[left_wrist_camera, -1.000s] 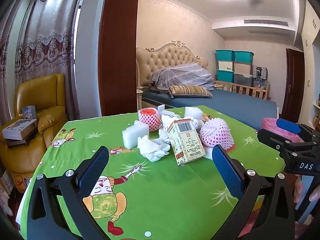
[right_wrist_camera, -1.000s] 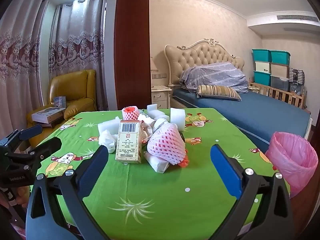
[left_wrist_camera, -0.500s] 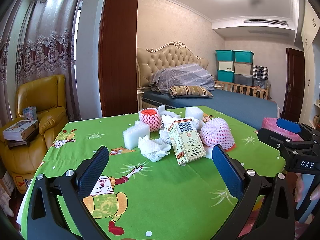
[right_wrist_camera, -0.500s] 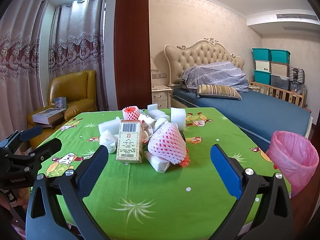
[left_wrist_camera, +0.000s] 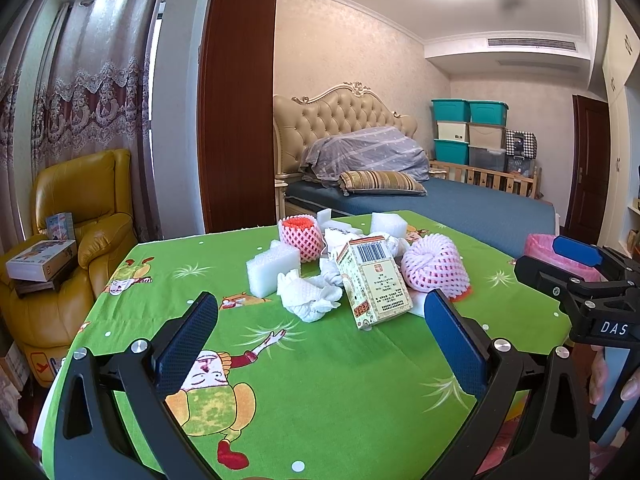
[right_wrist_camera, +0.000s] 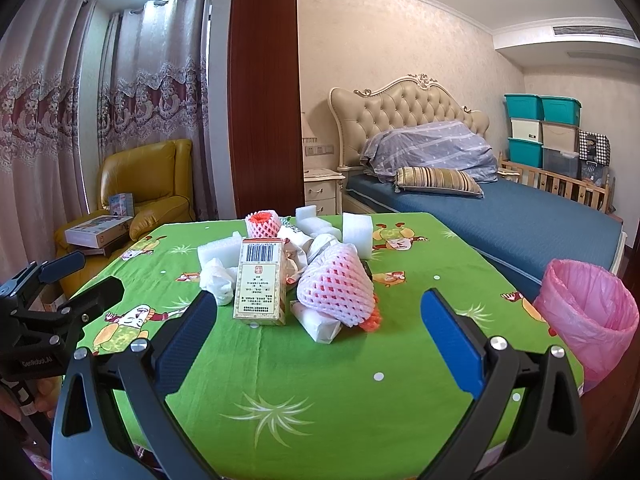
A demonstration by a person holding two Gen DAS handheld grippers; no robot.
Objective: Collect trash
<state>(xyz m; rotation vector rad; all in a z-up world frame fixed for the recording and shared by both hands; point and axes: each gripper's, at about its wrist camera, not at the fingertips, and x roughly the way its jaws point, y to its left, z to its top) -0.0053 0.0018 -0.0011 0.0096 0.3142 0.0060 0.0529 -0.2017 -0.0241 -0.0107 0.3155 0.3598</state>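
A: Jaws on my left gripper (left_wrist_camera: 320, 344)?

B: Spread wide, nothing between them. Same on my right gripper (right_wrist_camera: 318, 342), wide and holding nothing. Both hover over the near part of the counter (left_wrist_camera: 312, 400).

A: Where's the trash?

B: One pile mid-counter, ahead of both pairs of jaws and apart from them. From the left wrist view the carton (left_wrist_camera: 374, 282) sits ahead, a bit right of centre between the pads. From the right wrist view the carton (right_wrist_camera: 260, 282) is just past the left pad, and the pink foam net (right_wrist_camera: 336, 284) is ahead between the pads.

A: Carton axis?

B: Long axis roughly up, leaning back on the pile, barcode end on top, printed face toward me.

A: Rest of the pile?

B: Crumpled tissue (left_wrist_camera: 308, 294) touching the carton's left side, a white foam block (left_wrist_camera: 272, 270) behind it, second net with orange inside (left_wrist_camera: 300, 236) further back, upright, opening up. Near net lies on its side.

A: Bin?

B: Pink-bagged bin (right_wrist_camera: 592, 316) off the counter's right edge, beside my right gripper, mouth open upward.
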